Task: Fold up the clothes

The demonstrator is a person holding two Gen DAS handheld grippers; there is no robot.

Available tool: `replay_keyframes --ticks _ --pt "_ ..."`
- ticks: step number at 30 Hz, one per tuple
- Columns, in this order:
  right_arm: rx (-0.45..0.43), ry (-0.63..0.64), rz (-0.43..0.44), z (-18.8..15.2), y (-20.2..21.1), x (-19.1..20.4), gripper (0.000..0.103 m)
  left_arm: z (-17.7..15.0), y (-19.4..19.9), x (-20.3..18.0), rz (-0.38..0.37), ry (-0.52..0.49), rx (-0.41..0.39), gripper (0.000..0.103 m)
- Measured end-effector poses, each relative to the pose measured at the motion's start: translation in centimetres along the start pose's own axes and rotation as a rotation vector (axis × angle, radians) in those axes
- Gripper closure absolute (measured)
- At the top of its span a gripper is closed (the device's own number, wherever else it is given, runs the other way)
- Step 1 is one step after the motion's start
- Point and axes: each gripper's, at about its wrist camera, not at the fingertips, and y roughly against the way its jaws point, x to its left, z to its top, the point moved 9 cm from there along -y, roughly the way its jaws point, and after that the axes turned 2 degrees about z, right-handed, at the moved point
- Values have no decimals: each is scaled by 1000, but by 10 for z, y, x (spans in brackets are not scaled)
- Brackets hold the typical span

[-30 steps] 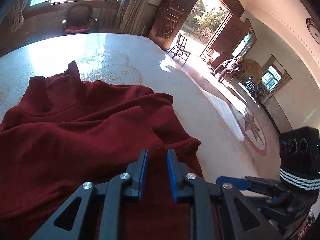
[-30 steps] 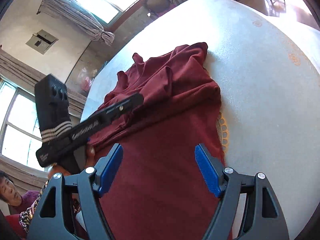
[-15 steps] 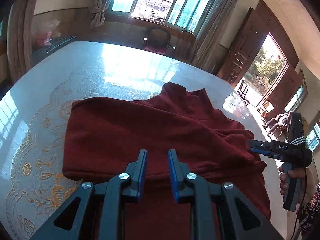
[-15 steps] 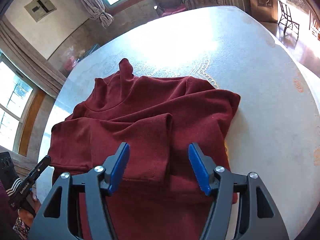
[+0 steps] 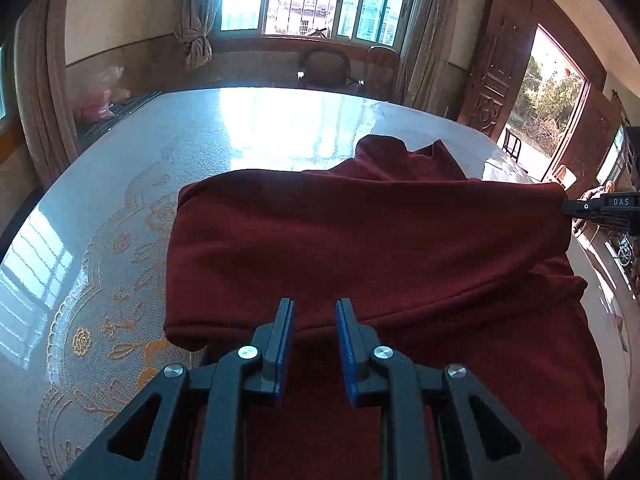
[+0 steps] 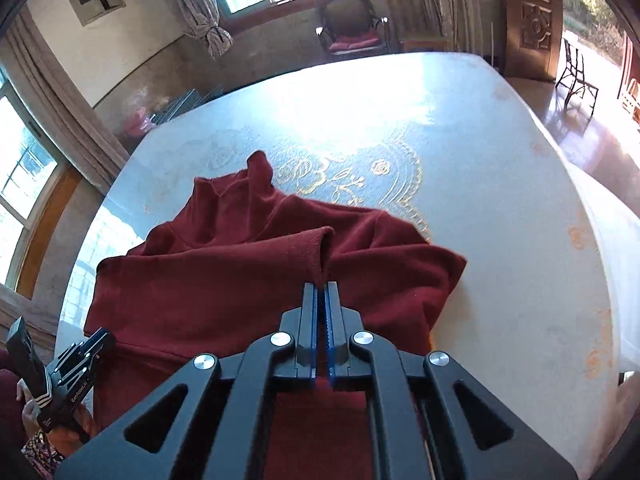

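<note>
Your right gripper (image 6: 321, 292) has closed since half a second ago: its blue-padded fingers (image 6: 308, 320), then spread wide above the cloth, now pinch a fold of the dark red knitted sweater (image 6: 240, 280) at its near edge. Your left gripper (image 5: 314, 312) hangs just above the same sweater (image 5: 360, 240), fingers (image 5: 285, 332) a little apart and holding nothing. Beyond them the garment lies rumpled, a sleeve folded across the body, collar pointing away from you, on the pale glossy surface with gold floral ornament (image 6: 500, 240). Farther off, a wooden chair with a red cushion (image 6: 352, 28) stands under the window.
</note>
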Motion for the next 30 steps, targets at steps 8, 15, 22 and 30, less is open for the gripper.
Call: replay_keyframes --ticks 8,15,22,30 --pt "126 -2 -88 -21 -37 -42 97 -14 -3 -5 10 -42 38 82" --pt "-7 50 -136 -1 -6 -10 76 10 9 -14 47 -33 -65 82" --pt "177 200 -36 -32 -59 49 76 9 -25 -19 149 -89 -1 82" --pt "148 532 100 -22 -43 190 76 2 -28 -22 211 -116 19 79"
